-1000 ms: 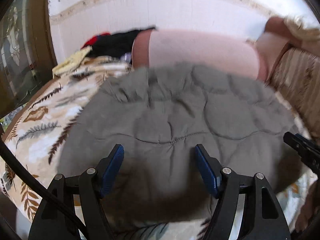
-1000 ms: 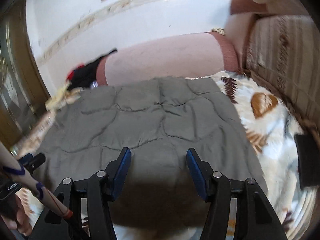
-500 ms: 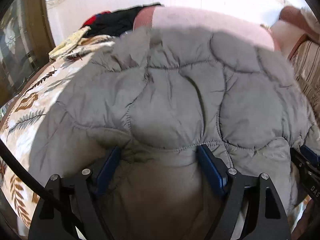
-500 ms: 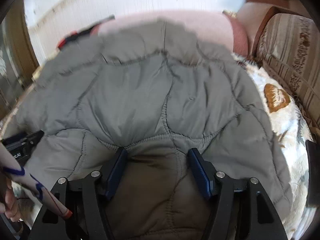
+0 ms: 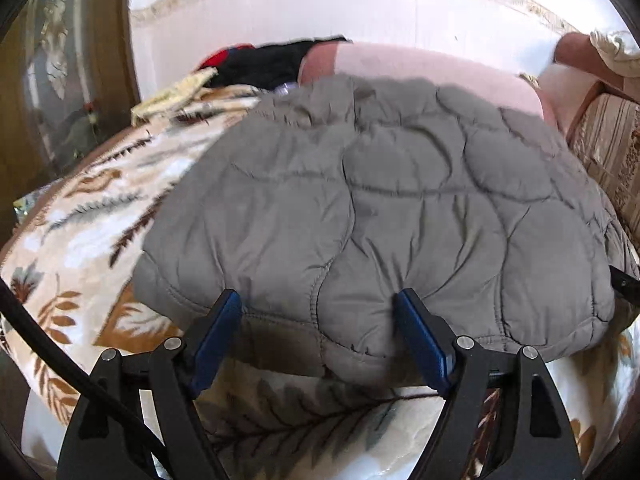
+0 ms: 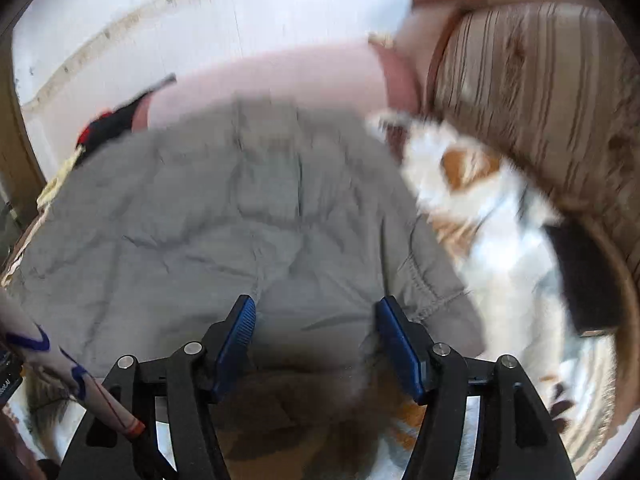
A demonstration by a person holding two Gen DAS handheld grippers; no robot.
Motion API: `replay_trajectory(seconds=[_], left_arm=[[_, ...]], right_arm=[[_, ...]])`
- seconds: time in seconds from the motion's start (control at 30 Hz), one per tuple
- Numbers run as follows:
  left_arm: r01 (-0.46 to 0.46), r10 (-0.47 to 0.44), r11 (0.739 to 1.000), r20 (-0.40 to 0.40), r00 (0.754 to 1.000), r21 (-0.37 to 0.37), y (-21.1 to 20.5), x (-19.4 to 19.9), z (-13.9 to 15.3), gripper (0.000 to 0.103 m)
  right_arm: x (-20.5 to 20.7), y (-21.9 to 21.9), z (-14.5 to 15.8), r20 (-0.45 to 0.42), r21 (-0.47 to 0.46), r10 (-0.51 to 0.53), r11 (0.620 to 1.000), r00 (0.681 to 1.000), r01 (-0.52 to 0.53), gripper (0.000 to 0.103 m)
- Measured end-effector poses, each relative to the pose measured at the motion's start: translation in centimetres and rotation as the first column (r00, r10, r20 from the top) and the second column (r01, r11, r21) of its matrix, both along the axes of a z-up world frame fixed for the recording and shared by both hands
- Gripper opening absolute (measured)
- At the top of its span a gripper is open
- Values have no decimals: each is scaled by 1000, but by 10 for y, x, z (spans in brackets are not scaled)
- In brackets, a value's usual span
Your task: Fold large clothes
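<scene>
A grey quilted jacket (image 5: 380, 208) lies spread on a leaf-patterned bedspread (image 5: 92, 240); it also fills the middle of the blurred right wrist view (image 6: 224, 224). My left gripper (image 5: 320, 320) is open, its blue pads (image 5: 218, 332) standing at the jacket's near hem with the hem edge between them. My right gripper (image 6: 316, 320) is open at the jacket's near right edge, with grey fabric lying between its jaws.
A pink bolster (image 5: 420, 68) lies behind the jacket against the white wall. Black and red clothes (image 5: 264, 60) sit at the back left. A striped sofa arm (image 6: 532, 92) rises on the right. A dark flat object (image 6: 580, 280) lies on the bedspread at right.
Both grippers had pushed in over the jacket so it filled the views; they have now drawn back to its near edge. The jacket lies bunched into a more compact shape.
</scene>
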State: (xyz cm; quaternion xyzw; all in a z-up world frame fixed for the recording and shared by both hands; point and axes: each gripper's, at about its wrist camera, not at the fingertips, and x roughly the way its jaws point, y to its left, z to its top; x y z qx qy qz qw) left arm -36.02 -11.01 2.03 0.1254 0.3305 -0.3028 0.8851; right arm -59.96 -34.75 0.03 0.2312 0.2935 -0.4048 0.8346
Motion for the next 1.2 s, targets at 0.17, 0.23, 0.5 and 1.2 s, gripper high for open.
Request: replay_trajectory(seconds=[0.17, 0.23, 0.5, 1.2], left_arm=[[-8, 8, 1000, -6, 1000, -23, 10, -5, 8, 80], [-13, 13, 999, -3, 1000, -39, 17, -12, 15, 80], [-13, 16, 999, 59, 998, -42, 46, -49, 36, 80], [49, -32, 995, 184, 982, -87, 73, -118, 110, 90]], right_arm=[[1, 6, -1, -26, -30, 8, 1000, 1000, -9, 70], [-12, 17, 12, 20, -57, -6, 998, 1000, 7, 70], [-38, 87, 35, 43, -128, 124, 985, 991, -118, 72], [-56, 153, 98, 47, -28, 215, 977, 976, -213, 82]])
